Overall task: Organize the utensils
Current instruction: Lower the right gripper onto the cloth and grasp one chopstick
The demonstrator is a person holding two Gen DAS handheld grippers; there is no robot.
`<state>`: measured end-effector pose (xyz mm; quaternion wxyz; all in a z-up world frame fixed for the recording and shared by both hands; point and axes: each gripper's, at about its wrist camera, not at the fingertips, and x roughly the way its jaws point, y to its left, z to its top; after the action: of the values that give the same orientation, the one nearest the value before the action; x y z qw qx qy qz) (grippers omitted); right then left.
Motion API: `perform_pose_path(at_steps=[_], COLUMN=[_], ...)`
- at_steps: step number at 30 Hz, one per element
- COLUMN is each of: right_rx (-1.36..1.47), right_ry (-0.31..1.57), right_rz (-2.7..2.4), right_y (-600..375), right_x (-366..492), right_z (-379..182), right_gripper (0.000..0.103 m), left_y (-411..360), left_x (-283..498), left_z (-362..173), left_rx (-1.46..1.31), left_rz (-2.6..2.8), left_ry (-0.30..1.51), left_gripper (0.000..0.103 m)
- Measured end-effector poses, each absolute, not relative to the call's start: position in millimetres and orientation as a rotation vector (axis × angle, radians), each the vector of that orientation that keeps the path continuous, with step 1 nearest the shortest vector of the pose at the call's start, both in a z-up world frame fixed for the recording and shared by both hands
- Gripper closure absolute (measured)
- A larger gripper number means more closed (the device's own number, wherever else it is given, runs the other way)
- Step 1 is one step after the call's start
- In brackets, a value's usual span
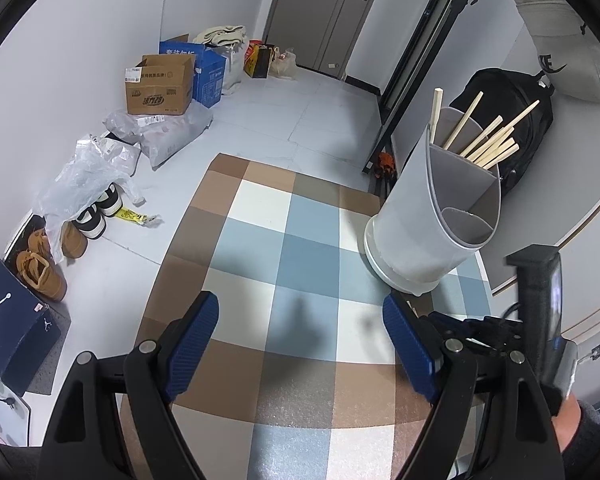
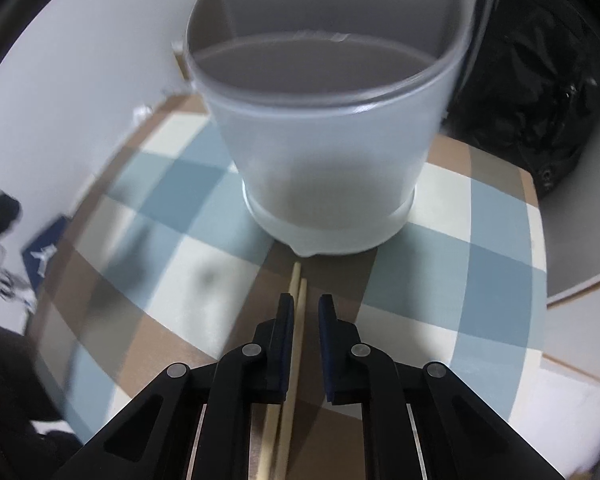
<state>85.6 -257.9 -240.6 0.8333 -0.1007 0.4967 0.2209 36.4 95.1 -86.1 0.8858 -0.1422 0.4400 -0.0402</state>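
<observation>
You are carrying two black grippers: the left gripper (image 1: 300,344) is showing blue ribbed pads, silver pivot screws; the right gripper (image 2: 305,312) is matching.

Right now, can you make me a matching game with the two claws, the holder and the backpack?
Things:
1. left claw
2. right claw
3. holder
4. backpack

Clues:
A. black, behind the holder
B. wide open over the mat, nothing inside
C. a loose pair lies inside it
D. chopsticks poke out of its top

Pairs: 1-B, 2-C, 3-D, 4-A
</observation>
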Motion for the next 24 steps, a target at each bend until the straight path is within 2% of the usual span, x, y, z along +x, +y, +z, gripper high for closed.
perform_pose_path(at_steps=[16, 19, 24], right_rx=[-0.263, -0.254, -0.153], right_ry=[1.064, 1.059, 1.058], right_rz=[0.457, 0.460, 0.456], right_y=[-241, -246, -267], right_x=[88, 87, 85], right_z=[-242, -242, -237], right_gripper=[0.091, 0.099, 0.099], left_y=[93, 93, 91], left_x=[35, 36, 38], left_z=[-88, -90, -93], left_rx=[-0.292, -0.286, -0.271], left_rz=[-0.078, -0.076, -0.078], left_ry=[0.926, 0.933, 0.947], left_gripper=[0.022, 0.022, 0.022])
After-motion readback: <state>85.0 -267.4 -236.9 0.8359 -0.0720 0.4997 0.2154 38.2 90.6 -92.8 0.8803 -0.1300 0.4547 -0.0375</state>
